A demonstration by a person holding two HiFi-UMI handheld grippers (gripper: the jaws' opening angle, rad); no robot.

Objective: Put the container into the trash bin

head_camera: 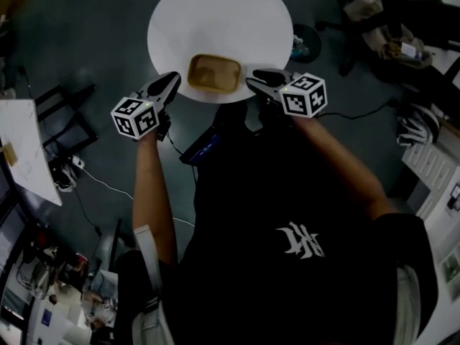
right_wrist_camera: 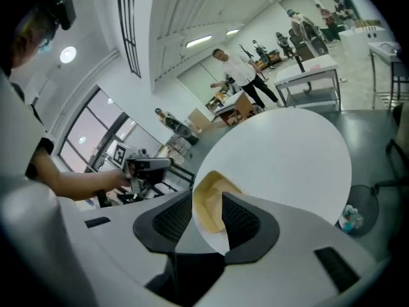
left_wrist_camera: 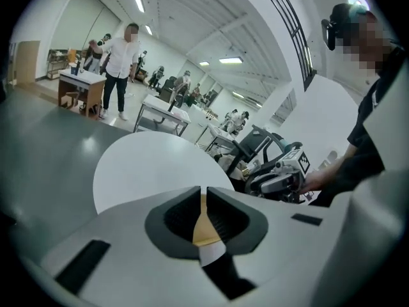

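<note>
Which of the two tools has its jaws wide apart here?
The right tool: the tan container shows through a broad gap between its jaws, while the left tool is barely parted, just a slit.

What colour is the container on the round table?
The container is tan; head view shows it best.

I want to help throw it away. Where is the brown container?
Head view: the brown container sits at the near edge of the round white table, between the left gripper and right gripper.
</note>
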